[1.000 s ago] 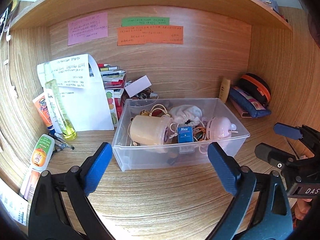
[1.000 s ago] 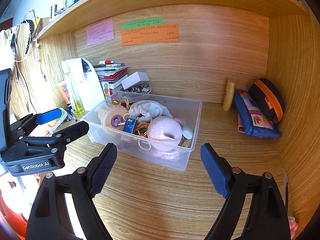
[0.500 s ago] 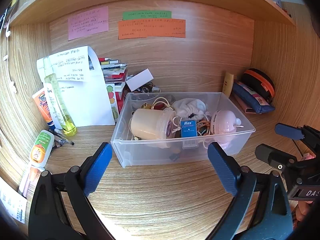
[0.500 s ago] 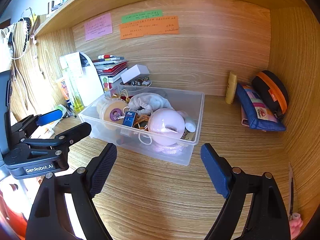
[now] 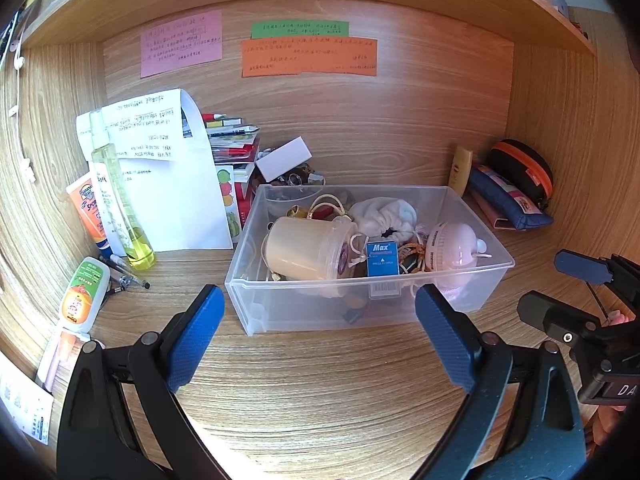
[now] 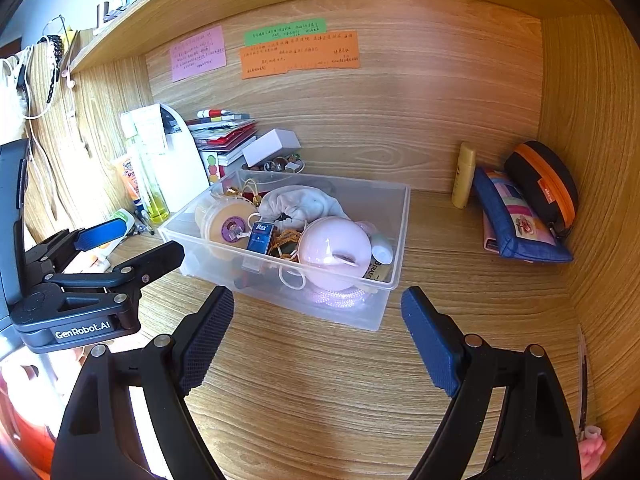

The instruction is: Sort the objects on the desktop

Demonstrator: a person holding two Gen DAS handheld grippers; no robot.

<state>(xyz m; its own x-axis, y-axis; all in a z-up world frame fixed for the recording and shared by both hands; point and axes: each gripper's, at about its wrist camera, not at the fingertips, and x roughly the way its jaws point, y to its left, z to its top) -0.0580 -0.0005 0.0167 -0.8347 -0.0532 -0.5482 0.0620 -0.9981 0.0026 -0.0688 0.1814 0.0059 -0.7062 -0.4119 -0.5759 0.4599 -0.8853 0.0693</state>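
A clear plastic bin [image 5: 320,312] stands in the middle of the wooden desk. It holds a cream jar [image 5: 308,254], a white cloth [image 5: 384,214], a blue Max box [image 5: 382,258] and a pink round gadget [image 5: 452,248]. My left gripper [image 5: 318,300] hovers open just in front of the bin, with nothing between its fingers. My right gripper [image 6: 316,300] is open too, and empty, before the bin's [image 6: 404,232] near right corner. Each gripper shows in the other's view: the right gripper [image 5: 544,282] at the right edge, the left gripper [image 6: 148,236] at the left.
Left of the bin stand a yellow spray bottle [image 5: 120,200], an orange tube [image 5: 90,212], a green-white tube [image 5: 82,292], pens and papers. Books [image 5: 232,140] and a white box [image 5: 284,158] sit behind. A blue pouch [image 5: 508,200], black-orange case [image 5: 524,172] and yellow tube [image 5: 460,168] fill the back right corner.
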